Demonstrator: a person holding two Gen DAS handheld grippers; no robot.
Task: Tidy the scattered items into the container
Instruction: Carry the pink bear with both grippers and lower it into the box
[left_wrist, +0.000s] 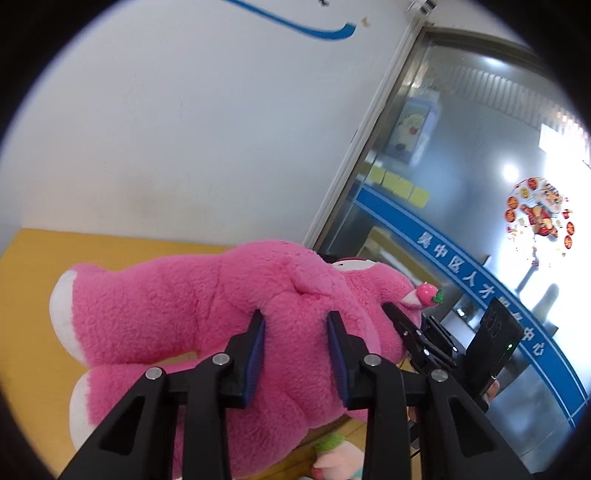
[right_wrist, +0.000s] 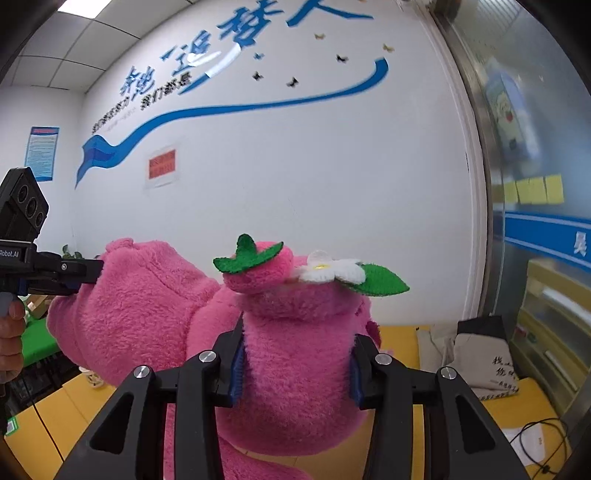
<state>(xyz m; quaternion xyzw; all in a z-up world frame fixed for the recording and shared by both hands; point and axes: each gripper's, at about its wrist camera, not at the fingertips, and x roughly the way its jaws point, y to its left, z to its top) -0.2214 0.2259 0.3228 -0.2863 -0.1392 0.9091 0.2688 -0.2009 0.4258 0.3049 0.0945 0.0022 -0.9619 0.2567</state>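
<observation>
Blue-padded fingers (left_wrist: 258, 354) of my left gripper (left_wrist: 297, 350) are clenched into the plush of the pink bear (left_wrist: 207, 306), biting a fold of its body. From the left wrist view the bear lies roughly level, its long axis running across the frame: white-soled feet (left_wrist: 61, 314) to the left, head to the right, held up above the yellow tabletop (left_wrist: 33, 332). My right gripper (right_wrist: 295, 363) grasps the same bear at the head end, pads pressed into both sides just below the strawberry (right_wrist: 258, 267) and white flower (right_wrist: 332, 271) trim. I see no container in either view. A smaller pale plush (left_wrist: 332, 458) sits below the bear on the table. Ahead stands a white wall (left_wrist: 184, 129); a glass partition (left_wrist: 461, 184) closes the right side. A canvas bag (right_wrist: 484, 365) rests on the table's right part.
</observation>
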